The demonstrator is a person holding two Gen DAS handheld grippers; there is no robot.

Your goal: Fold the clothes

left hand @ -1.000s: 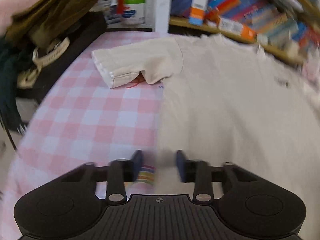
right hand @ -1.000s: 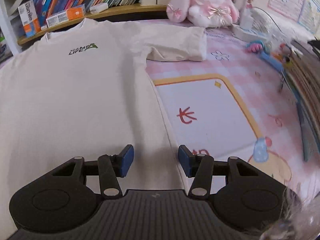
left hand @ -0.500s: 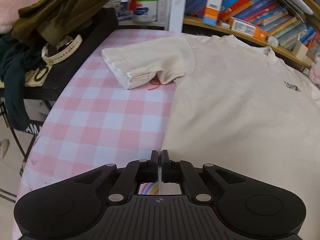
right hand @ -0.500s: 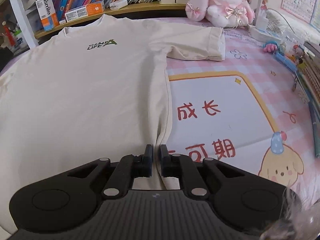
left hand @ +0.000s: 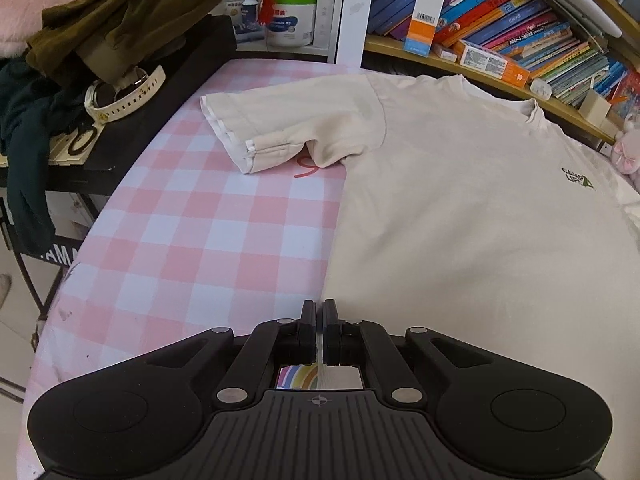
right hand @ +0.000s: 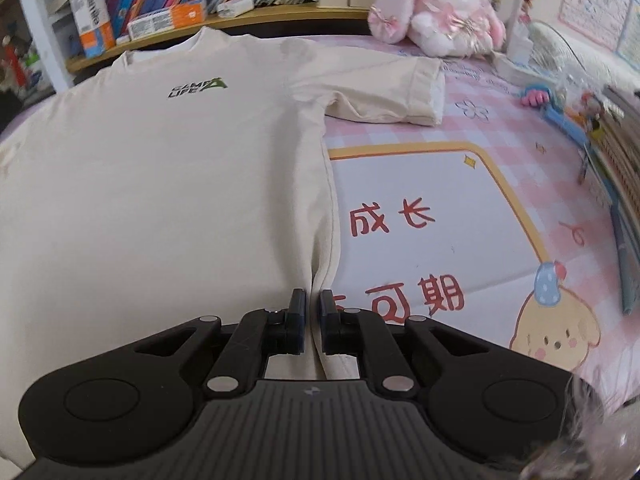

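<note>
It was a child's room at home: a bookshelf crammed with picture books, a pink plush rabbit, and a pink checked cartoon tablecloth.

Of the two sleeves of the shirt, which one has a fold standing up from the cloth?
The left sleeve: its lower edge humps up near the armpit. The right sleeve lies flat.

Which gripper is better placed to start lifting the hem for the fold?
Neither clearly: the left gripper and right gripper are each shut on a bottom corner of the t-shirt, so lifting both together looks best.
</note>
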